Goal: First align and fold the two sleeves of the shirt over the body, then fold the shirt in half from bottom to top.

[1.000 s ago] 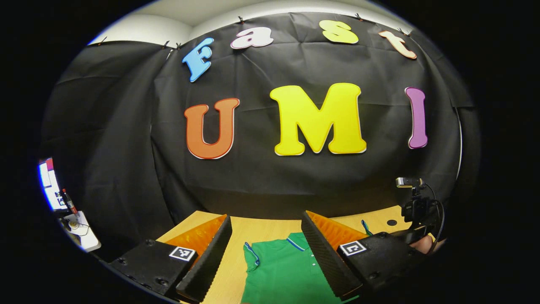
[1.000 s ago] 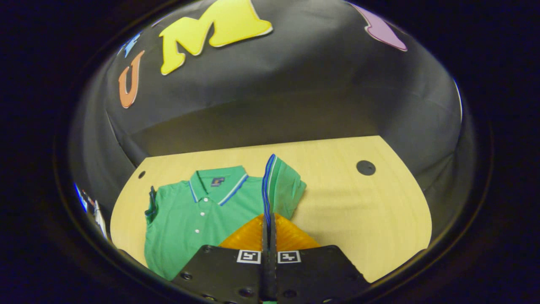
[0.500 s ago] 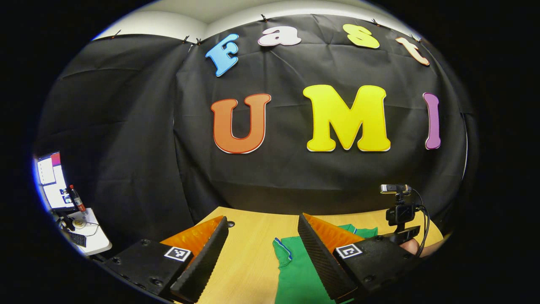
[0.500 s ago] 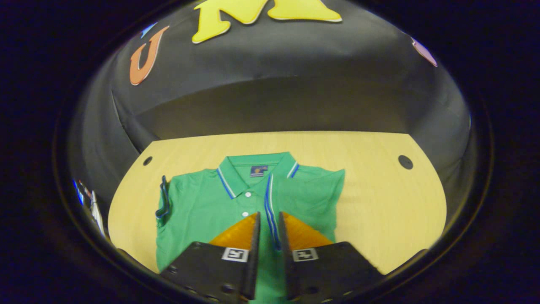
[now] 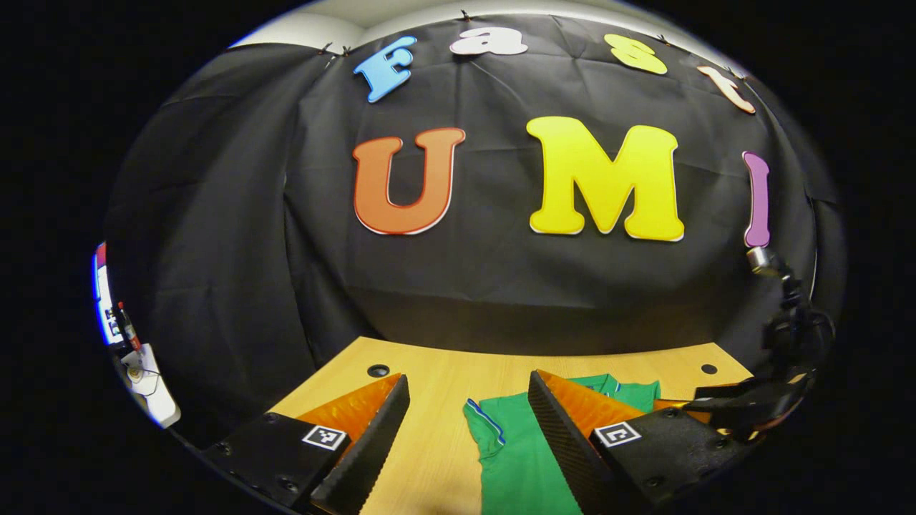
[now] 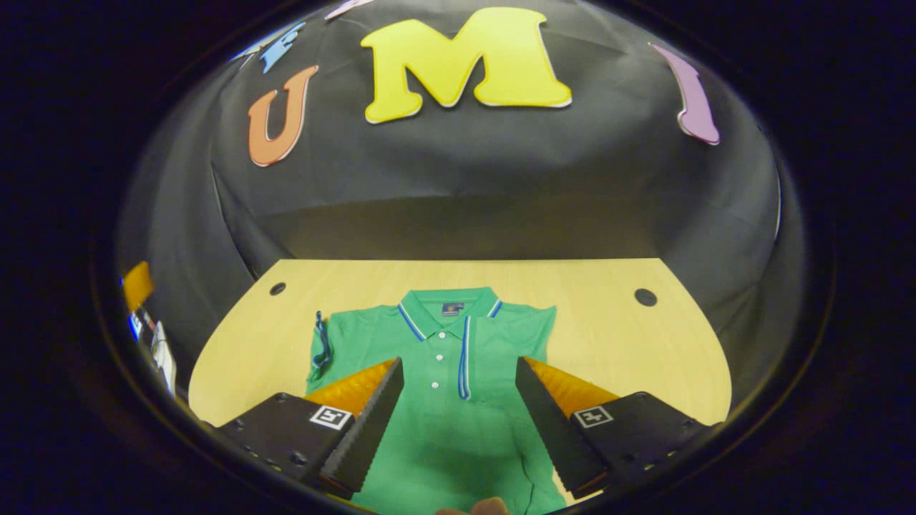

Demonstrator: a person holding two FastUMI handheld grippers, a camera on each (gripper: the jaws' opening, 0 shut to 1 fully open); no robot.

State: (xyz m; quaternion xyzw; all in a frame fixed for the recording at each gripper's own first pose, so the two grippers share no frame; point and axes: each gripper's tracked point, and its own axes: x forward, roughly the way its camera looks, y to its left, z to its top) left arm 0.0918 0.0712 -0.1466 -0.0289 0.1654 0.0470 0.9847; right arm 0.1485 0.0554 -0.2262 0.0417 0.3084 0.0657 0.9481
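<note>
1. The green shirt (image 6: pixel 444 400) lies flat on the table (image 6: pixel 630 343), with its collar toward the black wall.
2. One sleeve (image 6: pixel 476 350) is folded over the body. The other sleeve (image 6: pixel 322 343) sticks out at the side.
3. The right gripper (image 6: pixel 458 379) is wide open above the shirt, holding nothing.
4. The left gripper (image 5: pixel 469 411) is wide open too, above the shirt's edge.

I count: one green shirt (image 6: pixel 458 400); one wooden table (image 6: pixel 608 336) with two round holes; two sleeves, one folded over body (image 6: pixel 501 343), one at shirt's edge (image 6: pixel 322 343); three white buttons visible.
</note>
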